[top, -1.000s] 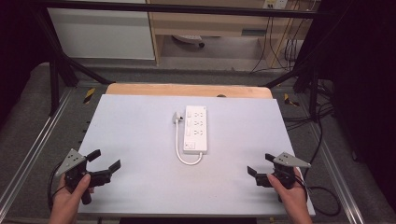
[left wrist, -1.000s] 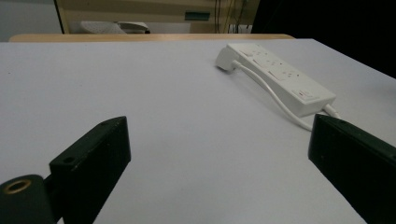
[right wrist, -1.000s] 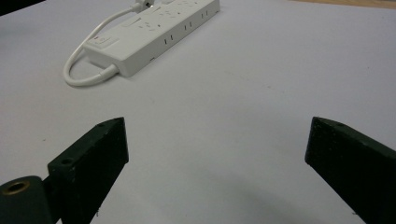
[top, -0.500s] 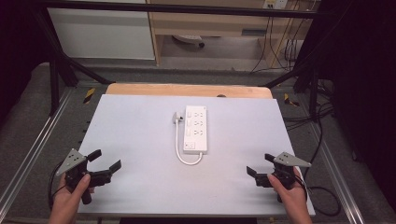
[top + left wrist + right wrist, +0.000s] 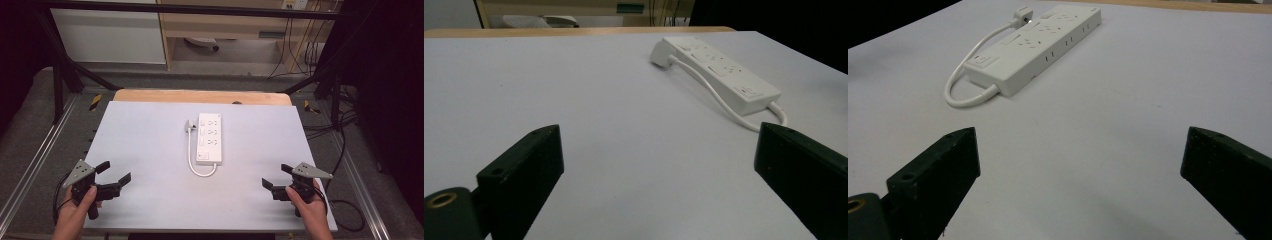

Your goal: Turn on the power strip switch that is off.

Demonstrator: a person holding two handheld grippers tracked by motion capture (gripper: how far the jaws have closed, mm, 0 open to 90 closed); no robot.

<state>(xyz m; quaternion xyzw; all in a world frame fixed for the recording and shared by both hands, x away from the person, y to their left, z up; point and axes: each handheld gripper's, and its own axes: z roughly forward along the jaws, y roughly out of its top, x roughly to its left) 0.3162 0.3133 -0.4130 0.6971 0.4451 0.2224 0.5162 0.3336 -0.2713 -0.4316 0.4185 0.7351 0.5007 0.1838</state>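
Covering most of the high view, a pale grey tabletop [image 5: 150,150] lies over a wooden board whose edge shows along the far side, at twelve o'clock. A black frame and metal rails border it on both sides.

A white power strip [image 5: 209,138] lies flat slightly beyond the centre of the tabletop, its long axis running from twelve to six o'clock. Its top face carries rows of socket openings and a switch at the near end. No brand, label or writing on it can be read in any view. A short white cable [image 5: 192,160] leaves the near end, loops at six o'clock, and runs up the strip's nine o'clock side to a white plug [image 5: 189,125] resting on the tabletop just beside the far end.

The left gripper [image 5: 114,179] is held in a hand [image 5: 75,212] at the tabletop's near corner, about eight o'clock; its jaws stand wide apart and hold nothing. The right gripper [image 5: 276,177], held in the other hand [image 5: 311,210] at about four o'clock, likewise has its jaws spread and empty. Both are well apart from the power strip.
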